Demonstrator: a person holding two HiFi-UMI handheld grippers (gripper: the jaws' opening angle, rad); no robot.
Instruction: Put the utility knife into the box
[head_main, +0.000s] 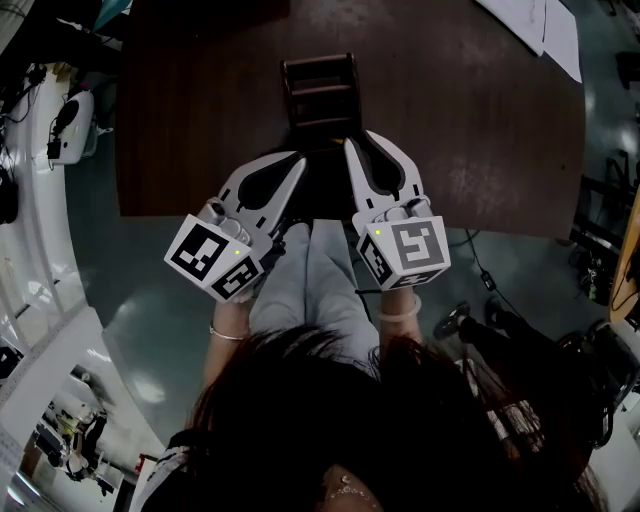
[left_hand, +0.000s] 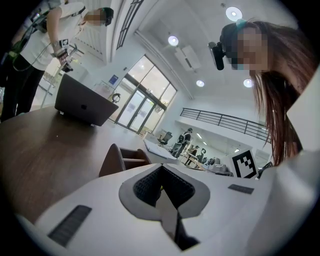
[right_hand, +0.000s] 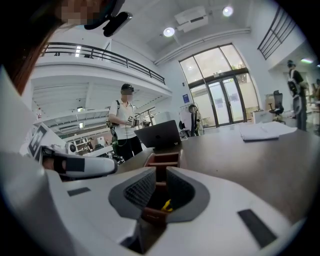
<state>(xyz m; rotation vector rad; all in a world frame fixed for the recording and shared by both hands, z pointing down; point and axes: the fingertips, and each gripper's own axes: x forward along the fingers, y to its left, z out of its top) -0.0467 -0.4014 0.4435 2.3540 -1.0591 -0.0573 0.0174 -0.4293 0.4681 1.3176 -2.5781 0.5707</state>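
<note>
A brown wooden box (head_main: 320, 88) with several compartments stands on the dark table (head_main: 200, 120), close to its front edge. Both grippers hover at the box's near end. My left gripper (head_main: 297, 160) is shut with nothing in it, and its tips meet in the left gripper view (left_hand: 161, 170), with the box (left_hand: 125, 160) just to their left. My right gripper (head_main: 362, 140) is narrowly open. Through its gap (right_hand: 160, 175) I see the box (right_hand: 162, 160) and, low between the pads, a small yellow piece of the utility knife (right_hand: 166, 204). The knife is hidden in the head view.
A closed-angle laptop (right_hand: 157, 135) sits on the far side of the table (left_hand: 82, 105). White papers (head_main: 540, 25) lie at the table's far right corner. A person (right_hand: 125, 125) stands beyond the table. The person's legs are under the grippers.
</note>
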